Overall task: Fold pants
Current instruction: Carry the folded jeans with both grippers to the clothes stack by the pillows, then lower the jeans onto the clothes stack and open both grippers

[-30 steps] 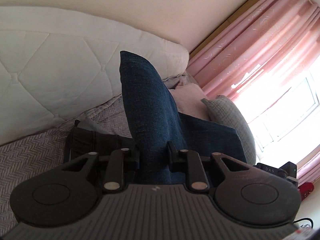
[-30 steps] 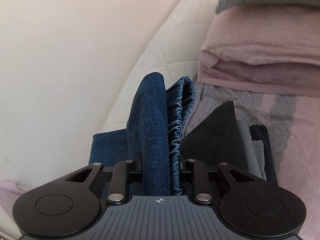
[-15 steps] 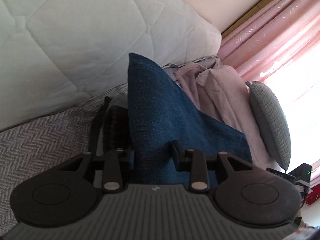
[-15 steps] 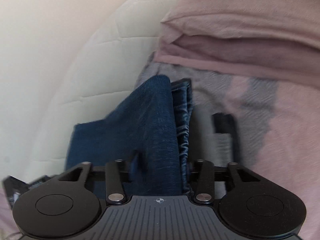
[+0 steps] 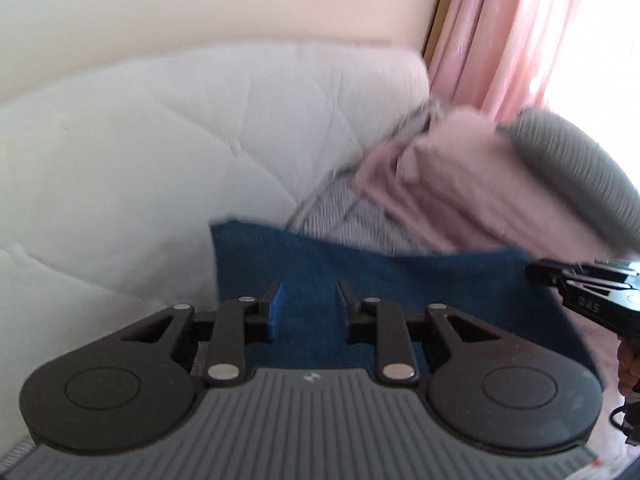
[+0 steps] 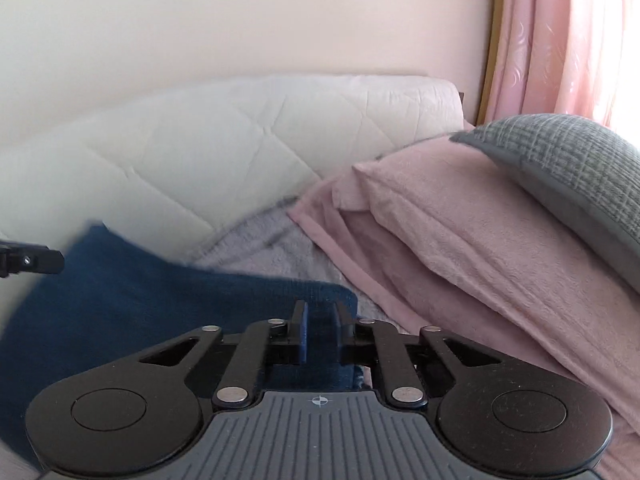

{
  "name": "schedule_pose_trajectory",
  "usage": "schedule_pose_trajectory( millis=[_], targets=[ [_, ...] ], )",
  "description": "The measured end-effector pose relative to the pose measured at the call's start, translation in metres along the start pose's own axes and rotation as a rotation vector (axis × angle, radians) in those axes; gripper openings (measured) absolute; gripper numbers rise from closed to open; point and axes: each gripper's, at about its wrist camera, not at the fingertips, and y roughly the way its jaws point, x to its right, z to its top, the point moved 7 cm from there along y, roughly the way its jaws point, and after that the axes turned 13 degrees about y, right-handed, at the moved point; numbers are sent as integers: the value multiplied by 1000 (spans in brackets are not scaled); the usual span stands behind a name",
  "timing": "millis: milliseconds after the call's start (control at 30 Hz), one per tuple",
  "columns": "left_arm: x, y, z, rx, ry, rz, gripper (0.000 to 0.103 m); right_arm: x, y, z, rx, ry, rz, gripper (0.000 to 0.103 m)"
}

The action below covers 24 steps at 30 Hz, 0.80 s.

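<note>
The blue pants (image 5: 400, 280) are lying stretched across the bed between your two tools, just in front of the pink blankets (image 6: 460, 232). Your left tool (image 5: 308, 300) is clamping one end. Your right tool (image 6: 319, 322), jaws just closing, is pinching the other end.

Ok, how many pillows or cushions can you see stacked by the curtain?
2: a pink pillow lying on the bed right of the jeans, and a grey cushion resting on top of it. More may be hidden beyond the frame.
</note>
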Motion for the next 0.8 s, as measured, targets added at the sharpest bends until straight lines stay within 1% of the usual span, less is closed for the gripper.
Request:
schedule_pose_trajectory(
  millis=[67, 100, 167, 233, 300, 367, 433, 500, 567, 600, 667, 733, 767, 800],
  targets=[
    [4, 12, -14, 6, 20, 34, 22, 2, 16, -18, -16, -42, -27, 8],
    [7, 16, -21, 17, 21, 43, 22, 5, 23, -24, -45, -40, -28, 8],
    [11, 17, -29, 36, 30, 59, 22, 9, 27, -28, -51, -40, -19, 8],
    [11, 10, -27, 45, 34, 63, 22, 12, 22, -26, -43, -26, -1, 8],
    [9, -5, -26, 43, 17, 77, 21, 17, 5, -21, -26, 21, 22, 9],
    [7, -26, -27, 63, -11, 79, 20, 20, -21, -21, 9, 73, 43, 9],
    [15, -54, -32, 100, -19, 78, 20, 19, -52, -29, 40, 88, 59, 9],
    [25, -74, -42, 110, -20, 78, 20, 15, -78, -41, 58, 92, 81, 9],
    [36, -85, -53, 95, -18, 67, 21, 12, -91, -57, 57, 82, 76, 9],
    [41, -87, -60, 80, -7, 74, 21, 9, -93, -67, 36, 68, 73, 9],
    [49, -82, -79, 16, 6, 88, 20, 4, -88, -85, -10, 51, 74, 9],
    [54, -77, -96, 1, 36, 110, 22, 2, -80, -103, -27, 21, 57, 8],
    [57, -72, -102, -17, 70, 128, 23, 2, -76, -107, -41, 28, 55, 8],
    [59, -70, -105, -29, 81, 136, 23, 3, -74, -110, -45, 43, 54, 8]
  ],
)
